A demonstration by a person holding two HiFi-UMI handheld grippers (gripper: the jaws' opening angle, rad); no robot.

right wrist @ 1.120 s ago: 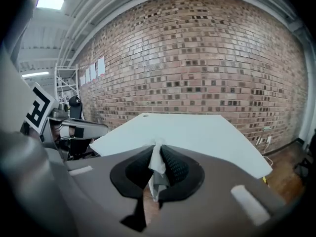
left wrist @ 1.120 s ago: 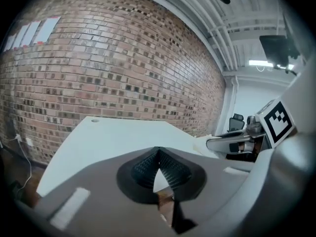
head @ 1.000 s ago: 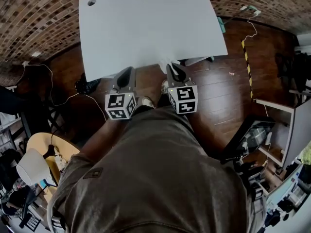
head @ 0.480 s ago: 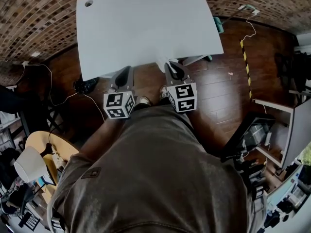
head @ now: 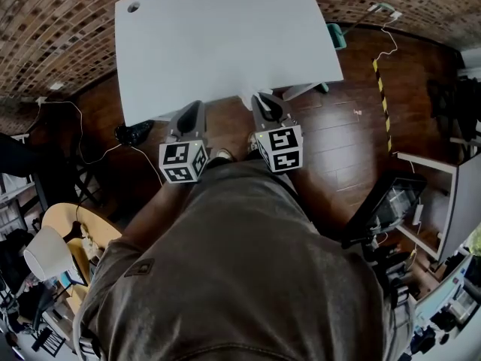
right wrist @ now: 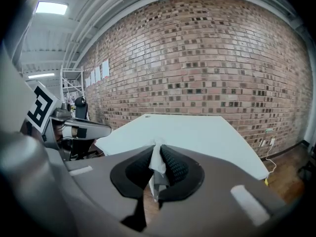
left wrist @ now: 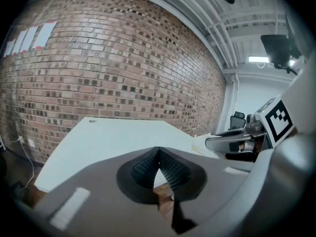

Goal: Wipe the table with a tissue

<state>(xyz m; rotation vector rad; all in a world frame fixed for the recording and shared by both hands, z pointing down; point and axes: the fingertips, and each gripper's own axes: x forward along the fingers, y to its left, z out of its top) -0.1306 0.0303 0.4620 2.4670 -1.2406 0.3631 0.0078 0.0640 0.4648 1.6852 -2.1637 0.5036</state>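
white crumpled paper tissue (right wrist: 158, 158): sitting pinched in the closed jaws of the right gripper (right wrist: 158, 147), hovering just off the near edge of the pale grey table (right wrist: 197, 132). left gripper (left wrist: 159, 150) sitting shut on nothing. risking: little tissue protruding, so possibly scraping bare jaw tips across the top, or dragging the wad free.
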